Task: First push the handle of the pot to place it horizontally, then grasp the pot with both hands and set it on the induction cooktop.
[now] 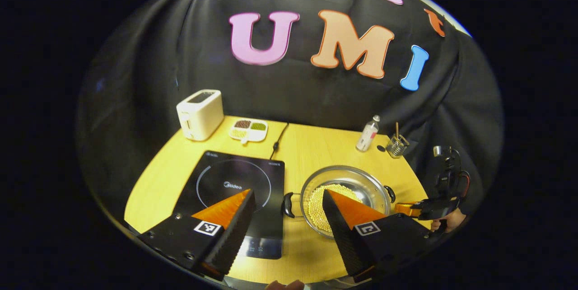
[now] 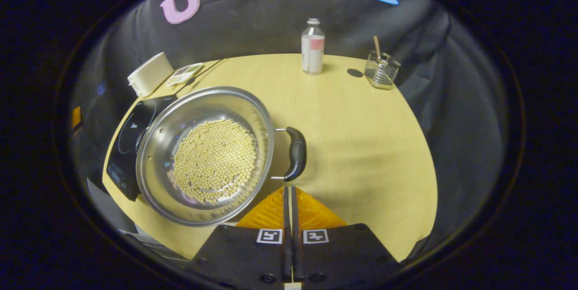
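Right hand-held gripper (image 2: pixel 289 189) has its two fingers pressed together into a single wedge, gripping nothing, with the tip just below the lower end of the pot's black handle (image 2: pixel 295 153). From the right gripper view I cannot tell whether the tip touches the handle or stops just short of it. You seem to be at the first step, the push on the handle. Keep the fingers together so they act as one blunt pusher, meet the grip low and square, and press slowly so the pot (image 2: pixel 205 154) turns on the spot and does not skid; the yellow beans (image 2: pixel 216 160) in it will shift if you jerk.

Left hand-held gripper (image 1: pixel 286 203) has its fingers spread wide with nothing between them, held above the near edge of the table (image 1: pixel 316 145), looking down on the gap between the induction cooktop (image 1: pixel 235 186) and the pot. The pot stands on the table just right of the cooktop, its other handle (image 1: pixel 287 205) pointing toward it. In the left gripper view your right tool sits low at the pot's far side, a hand (image 1: pixel 447 221) under it. Hold the left one ready but clear of the rim until the push is done.
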The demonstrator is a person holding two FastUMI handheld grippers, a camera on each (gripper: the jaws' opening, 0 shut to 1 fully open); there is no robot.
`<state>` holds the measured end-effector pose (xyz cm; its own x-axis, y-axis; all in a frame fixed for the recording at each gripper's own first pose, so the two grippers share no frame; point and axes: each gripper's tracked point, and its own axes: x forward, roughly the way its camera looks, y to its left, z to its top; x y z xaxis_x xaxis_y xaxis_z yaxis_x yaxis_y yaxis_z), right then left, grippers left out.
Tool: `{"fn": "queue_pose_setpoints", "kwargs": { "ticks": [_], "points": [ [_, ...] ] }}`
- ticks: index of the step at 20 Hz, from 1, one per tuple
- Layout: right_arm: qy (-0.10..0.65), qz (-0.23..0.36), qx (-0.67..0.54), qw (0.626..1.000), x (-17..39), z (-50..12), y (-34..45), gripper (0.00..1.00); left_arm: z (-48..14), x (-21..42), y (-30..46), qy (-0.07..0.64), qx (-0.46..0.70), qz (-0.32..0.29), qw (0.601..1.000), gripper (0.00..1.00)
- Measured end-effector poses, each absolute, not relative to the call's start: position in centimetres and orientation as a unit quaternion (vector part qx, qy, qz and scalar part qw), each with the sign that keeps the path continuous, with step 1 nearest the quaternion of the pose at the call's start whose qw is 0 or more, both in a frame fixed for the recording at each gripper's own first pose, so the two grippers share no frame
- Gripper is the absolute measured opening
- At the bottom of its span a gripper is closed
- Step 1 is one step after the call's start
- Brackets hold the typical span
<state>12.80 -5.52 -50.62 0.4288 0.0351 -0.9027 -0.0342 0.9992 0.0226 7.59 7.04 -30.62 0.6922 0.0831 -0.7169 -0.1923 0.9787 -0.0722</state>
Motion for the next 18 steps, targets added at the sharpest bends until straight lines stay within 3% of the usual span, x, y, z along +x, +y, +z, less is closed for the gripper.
{"fn": "queue_pose_setpoints", "kwargs": {
  "ticks": [7,9,13,18],
  "points": [
    [0.524,-0.083,0.034,0.847,13.2,-47.9,-4.9,0.11,-36.6,7.7,7.9,0.473,-0.105,0.005,0.875,0.94],
    [0.517,-0.095,0.048,0.849,13.2,-47.1,-4.3,0.36,-37.7,7.4,7.6,0.493,-0.106,-0.009,0.864,0.94],
    [0.53,-0.085,0.025,0.844,13.3,-48.0,-4.4,0.67,-39.4,7.8,7.0,0.509,-0.11,-0.007,0.854,0.94],
    [0.544,-0.053,0.029,0.837,15.3,-50.4,-5.0,0.68,-42.3,8.4,6.6,0.537,-0.109,0.03,0.836,0.94]
  ]
}}
